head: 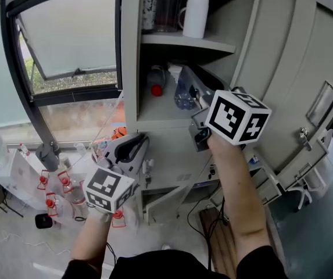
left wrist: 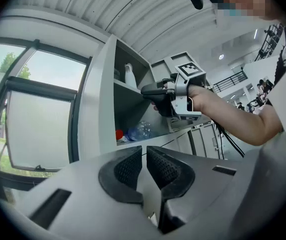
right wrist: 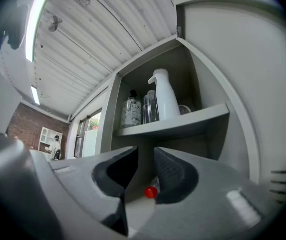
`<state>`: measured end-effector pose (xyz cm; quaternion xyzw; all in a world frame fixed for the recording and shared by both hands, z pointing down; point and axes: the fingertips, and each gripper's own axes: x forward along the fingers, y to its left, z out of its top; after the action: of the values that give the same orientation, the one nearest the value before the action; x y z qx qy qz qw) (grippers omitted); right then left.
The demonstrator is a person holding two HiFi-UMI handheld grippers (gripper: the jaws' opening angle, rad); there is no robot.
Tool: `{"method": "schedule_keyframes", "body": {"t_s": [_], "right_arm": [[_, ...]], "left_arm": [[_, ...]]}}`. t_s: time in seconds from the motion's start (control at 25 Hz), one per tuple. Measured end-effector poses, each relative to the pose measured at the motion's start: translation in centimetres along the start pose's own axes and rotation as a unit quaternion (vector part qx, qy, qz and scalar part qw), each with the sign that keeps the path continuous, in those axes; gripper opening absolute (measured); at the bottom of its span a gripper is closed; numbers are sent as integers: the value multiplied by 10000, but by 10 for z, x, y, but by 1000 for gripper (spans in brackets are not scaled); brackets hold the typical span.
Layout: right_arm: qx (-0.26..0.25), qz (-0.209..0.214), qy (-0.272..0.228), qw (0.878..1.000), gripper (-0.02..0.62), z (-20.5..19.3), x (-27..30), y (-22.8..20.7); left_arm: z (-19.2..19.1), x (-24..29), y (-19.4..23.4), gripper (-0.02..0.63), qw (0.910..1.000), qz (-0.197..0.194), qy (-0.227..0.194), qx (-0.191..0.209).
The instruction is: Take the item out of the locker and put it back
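Right tool (right wrist: 144,171), jaws slightly parted and empty, points into the locker (head: 130,51) at the red-capped clear plastic bottle (head: 183,93) lying on its lower shelf. Left tool (left wrist: 143,165), likewise parted and empty, waits outside the locker. The bottle looks light, slick and crushable, so grip mid-body gently.

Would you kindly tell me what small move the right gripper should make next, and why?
Probably ease the right gripper forward toward the red-capped bottle, with its jaws opened wider. The jaws stand only narrowly apart and empty. The cap shows in the gap beyond their tips, and the bottle lies on the lower shelf.
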<state>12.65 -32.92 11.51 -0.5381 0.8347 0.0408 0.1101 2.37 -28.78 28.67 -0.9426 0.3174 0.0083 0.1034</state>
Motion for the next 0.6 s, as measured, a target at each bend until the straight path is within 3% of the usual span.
{"method": "schedule_keyframes", "body": {"t_s": [0.24,0.6], "right_arm": [[188,239,-55,9995,63,-34,-24,11],[10,341,120,9993,8,-92,-55,31]], "left_arm": [[-15,-3,-11,20,9999,4,59,-97],[-53,-13,-17,14,9992,193,306,-164]]}}
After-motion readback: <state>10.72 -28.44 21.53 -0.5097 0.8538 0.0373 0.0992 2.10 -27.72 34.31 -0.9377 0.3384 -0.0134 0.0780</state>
